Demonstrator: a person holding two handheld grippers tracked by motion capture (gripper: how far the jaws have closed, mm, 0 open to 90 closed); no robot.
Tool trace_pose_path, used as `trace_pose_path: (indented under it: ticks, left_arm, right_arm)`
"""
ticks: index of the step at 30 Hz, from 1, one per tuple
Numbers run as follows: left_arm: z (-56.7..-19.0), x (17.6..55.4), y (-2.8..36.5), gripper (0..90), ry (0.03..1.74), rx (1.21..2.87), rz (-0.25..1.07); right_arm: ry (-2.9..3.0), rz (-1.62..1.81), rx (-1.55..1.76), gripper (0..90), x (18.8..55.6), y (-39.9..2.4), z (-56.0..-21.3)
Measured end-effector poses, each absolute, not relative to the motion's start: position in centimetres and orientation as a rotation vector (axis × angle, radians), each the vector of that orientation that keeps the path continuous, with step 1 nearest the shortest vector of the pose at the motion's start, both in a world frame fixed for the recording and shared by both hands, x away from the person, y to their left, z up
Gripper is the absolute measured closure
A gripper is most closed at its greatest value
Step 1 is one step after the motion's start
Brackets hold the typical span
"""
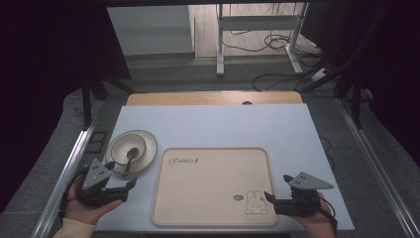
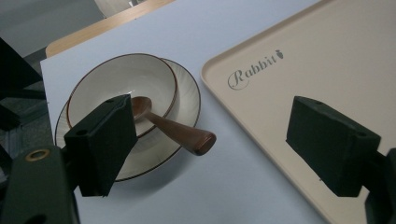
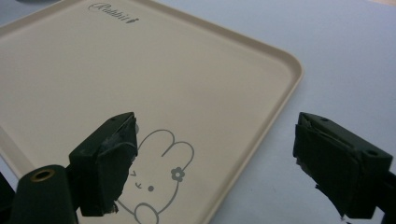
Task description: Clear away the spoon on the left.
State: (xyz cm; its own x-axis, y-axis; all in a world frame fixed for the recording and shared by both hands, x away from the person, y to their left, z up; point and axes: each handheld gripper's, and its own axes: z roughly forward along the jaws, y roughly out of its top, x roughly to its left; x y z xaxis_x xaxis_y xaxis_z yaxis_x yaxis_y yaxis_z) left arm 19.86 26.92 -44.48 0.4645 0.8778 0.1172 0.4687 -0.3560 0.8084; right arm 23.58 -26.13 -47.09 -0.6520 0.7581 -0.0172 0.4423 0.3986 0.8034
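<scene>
From the high view, I'm holding my left claw [image 1: 130, 184] at the near left corner of the pale surface [image 1: 213, 124], its jaws standing apart with nothing between them, just in front of the plate [image 1: 146, 153]. A bowl [image 1: 128, 148] is sitting on that plate, and a brown spoon [image 1: 130, 159] is lying in the bowl with its handle pointing back toward me. My right claw [image 1: 276, 191] is hovering at the near right, its tips over the tray [image 1: 208, 188] edge close to the printed rabbit [image 1: 256, 203], jaws also spread and gripping nothing.

Over to the left gripper view: I'm looking along my two black jaws, wide apart. The spoon [image 2: 173, 126] is resting with its head in the bowl [image 2: 121, 88] and its handle sticking out over the plate [image 2: 187, 100] rim, between my jaws but farther off. The tray [image 2: 327, 56] is lying just beside the plate, not touching it, with the word "Rabbit" near its corner.

Now the right gripper view: my jaws are open wide here too. The left jaw is hanging over the rabbit [image 3: 161, 182] drawing, the right one over bare surface [image 3: 345, 56] beyond the rounded corner of the tray [image 3: 140, 70].
</scene>
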Motion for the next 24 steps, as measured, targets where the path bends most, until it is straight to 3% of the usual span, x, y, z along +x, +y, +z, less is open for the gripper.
trace_pose_path:
  ticks: [15,19,24]
  left_arm:
    - [-46.0,20.3,28.0,9.9,1.17,1.994,0.754]
    - [-46.3,20.5,28.1,11.0,1.172,1.999,0.752]
    - [-47.2,21.0,27.8,19.4,1.145,2.011,0.77]
  right_arm:
    - [2.288,1.123,1.032,14.1,23.6,-26.0,-47.2]
    - [2.289,1.122,1.034,14.2,23.6,-26.0,-47.3]
    - [2.291,1.12,1.034,14.2,23.7,-26.0,-47.3]
